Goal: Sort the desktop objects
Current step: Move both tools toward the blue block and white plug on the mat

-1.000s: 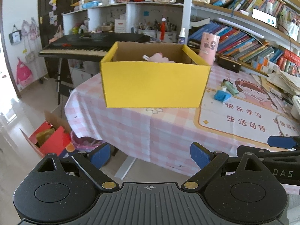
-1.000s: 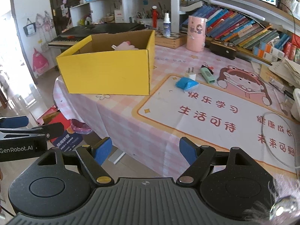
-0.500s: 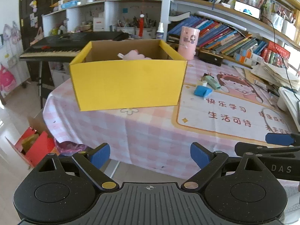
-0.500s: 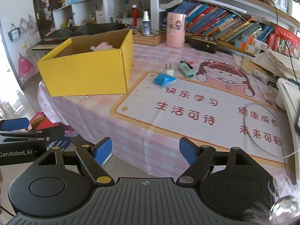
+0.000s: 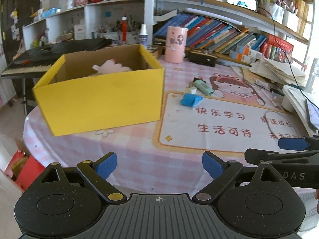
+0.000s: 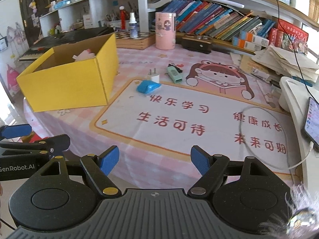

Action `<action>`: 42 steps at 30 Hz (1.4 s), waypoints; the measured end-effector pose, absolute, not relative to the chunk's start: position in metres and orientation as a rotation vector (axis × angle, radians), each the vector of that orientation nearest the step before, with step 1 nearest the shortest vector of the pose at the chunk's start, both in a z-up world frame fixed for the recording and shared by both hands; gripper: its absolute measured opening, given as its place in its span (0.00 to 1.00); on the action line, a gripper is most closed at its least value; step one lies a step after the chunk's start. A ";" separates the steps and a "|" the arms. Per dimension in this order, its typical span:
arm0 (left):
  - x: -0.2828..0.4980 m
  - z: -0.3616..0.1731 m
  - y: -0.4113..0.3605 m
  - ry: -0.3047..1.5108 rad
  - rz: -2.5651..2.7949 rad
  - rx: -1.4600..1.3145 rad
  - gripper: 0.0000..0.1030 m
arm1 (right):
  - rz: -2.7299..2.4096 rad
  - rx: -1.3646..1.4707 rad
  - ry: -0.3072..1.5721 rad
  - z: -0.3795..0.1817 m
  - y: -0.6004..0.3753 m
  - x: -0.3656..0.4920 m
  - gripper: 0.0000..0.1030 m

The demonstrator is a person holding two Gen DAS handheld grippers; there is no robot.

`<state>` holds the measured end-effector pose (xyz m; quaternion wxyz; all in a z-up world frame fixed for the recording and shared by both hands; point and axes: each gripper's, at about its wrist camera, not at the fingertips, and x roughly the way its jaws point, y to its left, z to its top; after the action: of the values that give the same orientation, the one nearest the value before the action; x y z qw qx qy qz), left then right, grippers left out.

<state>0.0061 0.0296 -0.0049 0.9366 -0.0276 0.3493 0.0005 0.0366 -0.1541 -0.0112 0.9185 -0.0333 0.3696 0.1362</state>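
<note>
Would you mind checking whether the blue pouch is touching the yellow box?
Apart. In the right wrist view, a clear strip of pink tablecloth shows between the blue pouch and the near corner of the yellow box.

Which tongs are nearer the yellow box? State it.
Left. The left tongs sit almost in front of the yellow box; the right tongs sit farther right, facing the mat.

A pink checked tablecloth [image 6: 139,59] covers the table, with a cartoon desk mat [image 6: 199,119] over its near part. Along the far edge lean rows of books [image 6: 215,23] beside a pink canister [image 6: 165,30]. A keyboard piano [image 5: 39,59] stands beyond the left edge.
</note>
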 end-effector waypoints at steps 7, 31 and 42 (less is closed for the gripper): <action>0.028 -0.005 0.007 0.720 -0.037 -0.028 0.92 | 0.247 -0.045 0.768 -0.011 -0.175 0.058 0.75; 0.114 -0.010 -0.060 0.708 -0.013 -0.007 0.90 | 0.256 -0.042 0.743 -0.008 -0.240 0.153 0.74; 0.154 -0.020 -0.079 0.716 0.063 0.002 0.72 | 0.292 -0.017 0.719 -0.009 -0.257 0.190 0.74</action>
<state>0.1535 -0.0785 -0.0197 0.9361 0.0009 0.3503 0.0309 0.1895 -0.2572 -0.0092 0.9257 -0.0082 0.3504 0.1423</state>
